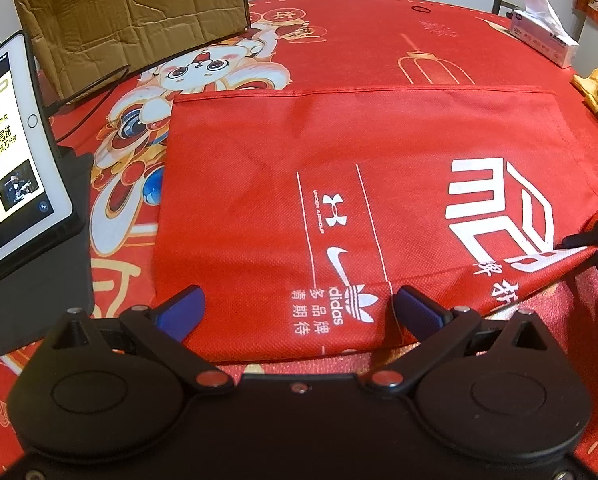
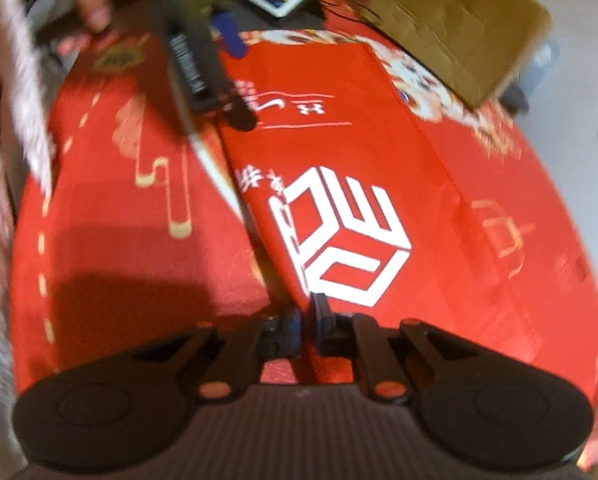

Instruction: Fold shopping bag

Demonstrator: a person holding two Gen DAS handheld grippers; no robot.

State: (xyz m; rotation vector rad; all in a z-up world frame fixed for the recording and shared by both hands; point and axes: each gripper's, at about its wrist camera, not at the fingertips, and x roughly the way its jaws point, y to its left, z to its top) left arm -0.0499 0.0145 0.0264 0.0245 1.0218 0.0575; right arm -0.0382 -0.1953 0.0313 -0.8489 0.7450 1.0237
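right gripper [image 2: 307, 320] jaws pinch the shopping bag [image 1: 339, 200] edge.

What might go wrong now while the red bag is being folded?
1. Only the right gripper pinches the shopping bag, at one near edge; the left gripper is open, so the bag may slide or fold askew.
2. The lifted edge may slip from that narrow pinch.

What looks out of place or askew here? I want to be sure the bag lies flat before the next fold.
The shopping bag is not fully flat: the right gripper is shut on its near edge, lifting that corner off the tablecloth. The left gripper hangs open over the near hem. Nothing looks torn or spilled.
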